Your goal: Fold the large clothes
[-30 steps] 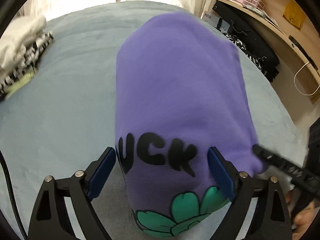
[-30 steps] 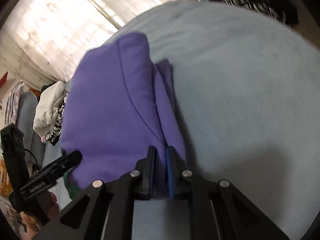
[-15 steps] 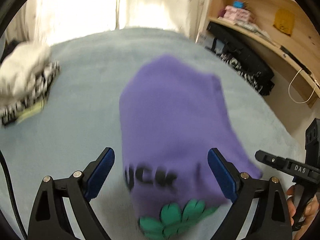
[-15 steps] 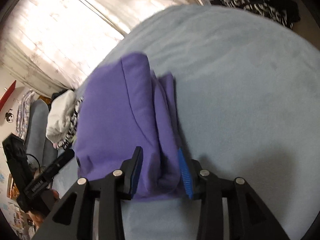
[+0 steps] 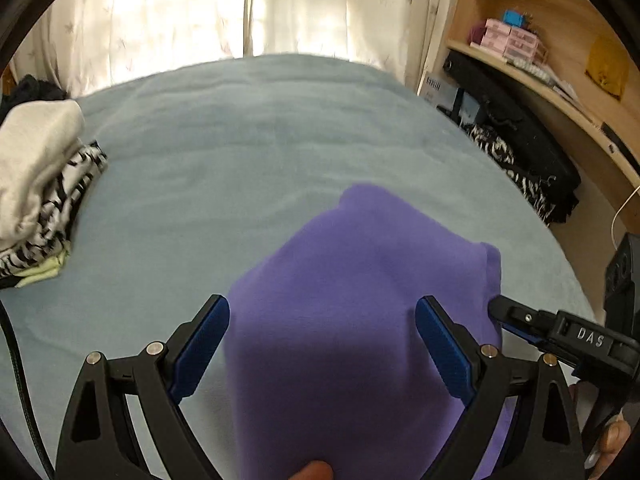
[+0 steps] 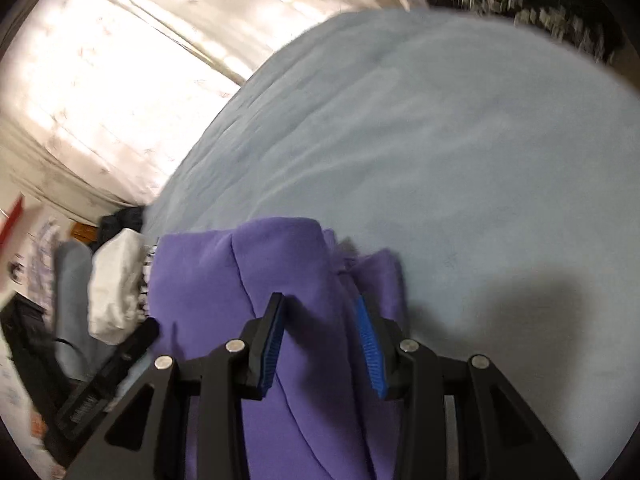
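A folded purple sweatshirt (image 5: pixel 360 280) lies on the pale blue bed cover (image 5: pixel 240 140), plain side up. My left gripper (image 5: pixel 322 308) hovers over its near end, open wide, pads clear of the cloth. One black finger (image 5: pixel 516 316) of the right gripper pokes in beside the sweatshirt's right edge. In the right wrist view the sweatshirt (image 6: pixel 276 248) shows its stacked folded layers. My right gripper (image 6: pixel 322 304) stands open above that side edge; cloth lies between the pads without being pinched. A black finger (image 6: pixel 116 364) of the left gripper shows at lower left.
A stack of folded clothes (image 5: pixel 36 168), white over zebra print, sits at the bed's left edge, and shows as the pile (image 6: pixel 112 280) in the right wrist view. Wooden shelves (image 5: pixel 540 60) and a black bag (image 5: pixel 520 152) line the right side. Curtains hang behind the bed.
The right gripper let go of the sweatshirt's side fold and its jaws opened. Both grippers drew back and lifted, so the sweatshirt looks smaller and its printed end has left the view.
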Demonstrator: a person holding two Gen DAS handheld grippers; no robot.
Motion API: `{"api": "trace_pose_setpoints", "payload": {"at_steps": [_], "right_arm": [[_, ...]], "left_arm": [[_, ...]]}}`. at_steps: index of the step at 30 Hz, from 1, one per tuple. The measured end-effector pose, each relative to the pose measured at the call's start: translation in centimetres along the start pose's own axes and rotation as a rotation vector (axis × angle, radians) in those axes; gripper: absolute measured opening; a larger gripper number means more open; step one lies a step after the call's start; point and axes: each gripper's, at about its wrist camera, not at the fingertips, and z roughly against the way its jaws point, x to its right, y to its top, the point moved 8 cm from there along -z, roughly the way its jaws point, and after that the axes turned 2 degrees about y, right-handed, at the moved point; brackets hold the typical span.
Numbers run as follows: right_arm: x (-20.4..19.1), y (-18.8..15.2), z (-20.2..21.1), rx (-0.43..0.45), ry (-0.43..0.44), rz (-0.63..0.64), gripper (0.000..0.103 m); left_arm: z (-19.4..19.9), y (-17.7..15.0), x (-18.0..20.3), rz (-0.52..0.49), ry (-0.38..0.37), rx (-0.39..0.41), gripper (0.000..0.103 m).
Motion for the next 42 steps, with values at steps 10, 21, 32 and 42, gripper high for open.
{"api": "trace_pose_setpoints", "payload": {"at_steps": [10,21,32,42], "right_arm": [[1.9,-0.8,-4.8,-0.008,-0.095,0.057,0.018],[2.0,-1.0,-1.9,-0.049,-0.021,0.013,0.035],[6.1,-6.8,1.4,-0.245,0.189,-0.083,0.085],[3.4,-7.8,-2.5,-0.296,0.236,-0.049,0.091]], "left_arm": [[-6.8,-1.5,-0.9,0.016,0.028,-0.160,0.102],[-4.5,-1.9,-1.0,0.031,0.038,-0.108,0.103],[1.3,-8.5,-0.3,-0.019,0.009,-0.117,0.103],[-0.2,-10.2,-0.8,0.056,-0.102,-0.162,0.103]]}}
